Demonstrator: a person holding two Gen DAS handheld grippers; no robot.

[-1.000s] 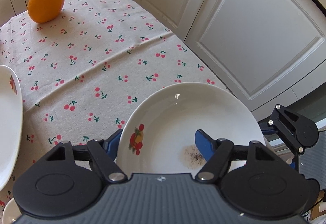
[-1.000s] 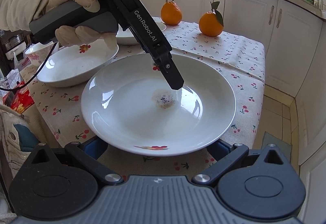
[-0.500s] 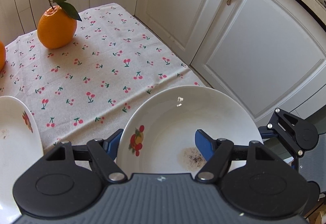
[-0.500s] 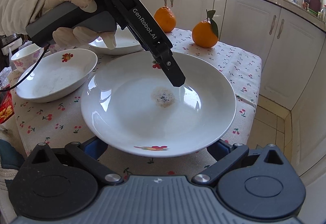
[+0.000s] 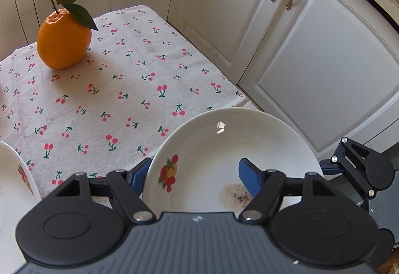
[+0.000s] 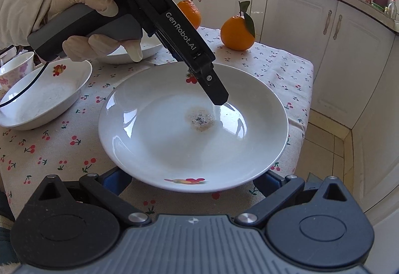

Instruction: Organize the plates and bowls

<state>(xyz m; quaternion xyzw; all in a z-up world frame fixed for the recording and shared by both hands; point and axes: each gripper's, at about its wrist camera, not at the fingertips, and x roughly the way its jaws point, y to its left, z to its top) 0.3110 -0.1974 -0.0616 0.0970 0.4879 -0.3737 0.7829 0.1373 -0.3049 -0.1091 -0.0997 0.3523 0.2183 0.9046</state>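
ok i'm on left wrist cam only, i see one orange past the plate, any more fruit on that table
Observer: Yes, a second orange sits farther back than the leafy orange, partly hidden by the left gripper.
Operator: and dishes besides the plate and the one at my left edge
Observer: A third white dish lies behind the gloved hand.
Operator: anything smaller
Observer: A small floral-print bowl stands at the table's edge, beside the fruit-print bowl.
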